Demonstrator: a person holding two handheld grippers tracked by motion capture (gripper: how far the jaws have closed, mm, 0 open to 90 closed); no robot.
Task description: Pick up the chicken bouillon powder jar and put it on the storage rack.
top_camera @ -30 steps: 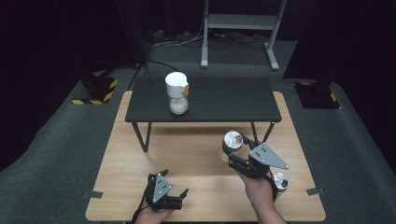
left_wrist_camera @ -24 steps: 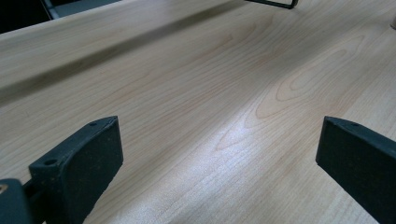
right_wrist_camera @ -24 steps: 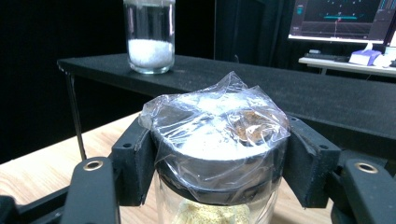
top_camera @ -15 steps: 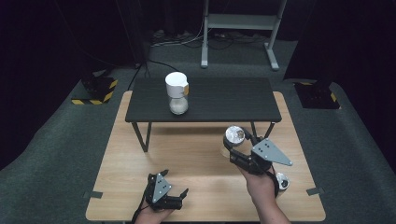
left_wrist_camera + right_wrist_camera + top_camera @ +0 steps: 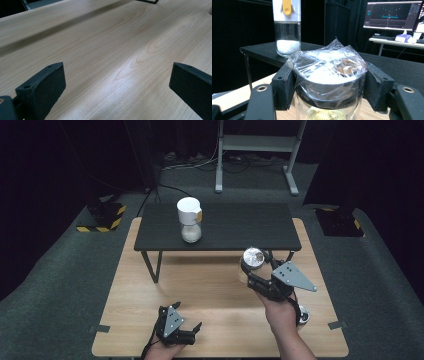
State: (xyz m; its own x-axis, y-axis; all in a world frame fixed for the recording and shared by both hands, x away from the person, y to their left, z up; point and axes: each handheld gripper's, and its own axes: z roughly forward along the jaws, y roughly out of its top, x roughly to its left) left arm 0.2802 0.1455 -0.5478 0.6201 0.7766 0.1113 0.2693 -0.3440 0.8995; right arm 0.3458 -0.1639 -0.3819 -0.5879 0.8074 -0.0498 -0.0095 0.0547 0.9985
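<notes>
My right gripper (image 5: 251, 266) is shut on a glass jar (image 5: 253, 256) whose dark lid is covered with crinkled clear plastic film. It holds the jar upright above the wooden table (image 5: 215, 285), right of centre. In the right gripper view both jaws press on the sides of the jar (image 5: 329, 75) just under the lid, and something yellowish shows inside the glass. My left gripper (image 5: 184, 320) rests low at the table's near edge. Its jaws stand wide apart in the left gripper view, where the left gripper (image 5: 117, 77) has nothing but bare wood between its fingers.
A low black table (image 5: 250, 227) stands on the far half of the wooden table. On it is a glass container (image 5: 189, 222) with a white lid, a yellow tab and white powder, also seen as the container (image 5: 287, 27). A small round shiny thing (image 5: 303, 315) lies by my right wrist.
My right gripper has lifted the jar and carried it slightly toward the black table. The left gripper has stayed where it was.
</notes>
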